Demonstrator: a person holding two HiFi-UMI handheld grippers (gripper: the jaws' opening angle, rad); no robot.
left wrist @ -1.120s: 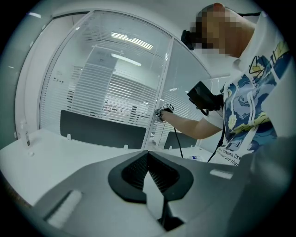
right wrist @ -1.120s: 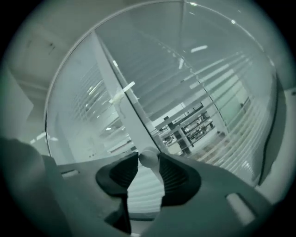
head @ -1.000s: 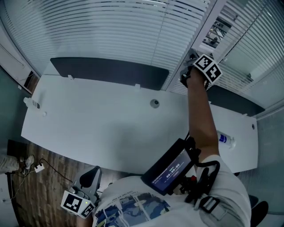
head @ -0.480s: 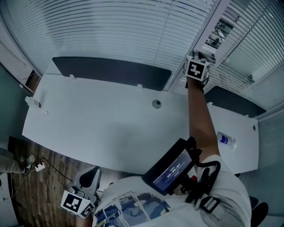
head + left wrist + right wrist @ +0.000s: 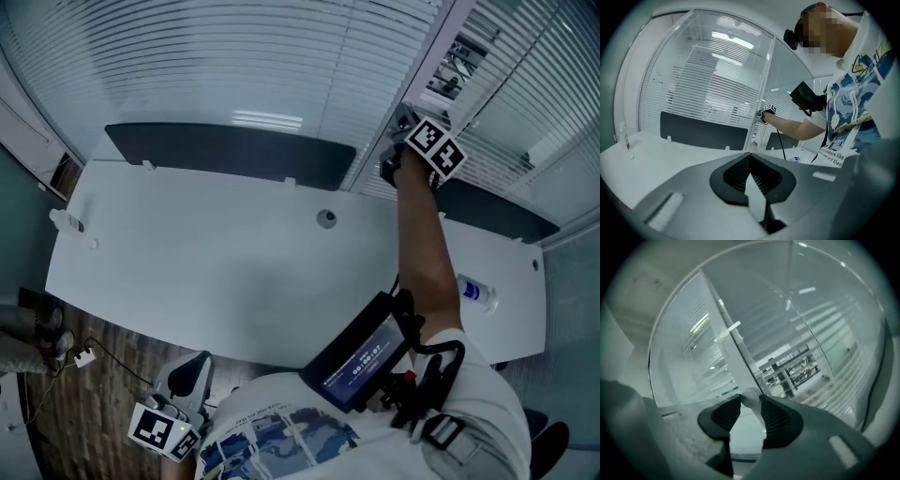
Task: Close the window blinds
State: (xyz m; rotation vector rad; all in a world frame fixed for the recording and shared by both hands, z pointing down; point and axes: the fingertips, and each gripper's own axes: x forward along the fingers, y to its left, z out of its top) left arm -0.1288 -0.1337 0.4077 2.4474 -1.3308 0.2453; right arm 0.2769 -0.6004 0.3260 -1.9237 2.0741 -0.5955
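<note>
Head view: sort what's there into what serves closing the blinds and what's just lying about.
For the job:
window blinds
white knob on the window post
right hand-held gripper, closed on that knob

Lying about:
blue-labelled bottle at the right end of the desk
small white object at its left end
left hand-held gripper, shut and empty, held low

The counter (image 5: 187,272) was smooth, matt white. Beyond it the blinds (image 5: 187,66) were pale, faintly glossy slats. Beside it the floor (image 5: 94,412) was wood-grained. On it the bottle (image 5: 476,294) looked like clear plastic. The fingers (image 5: 777,417) were ribbed matt black, and the knob (image 5: 750,398) was smooth white.
</note>
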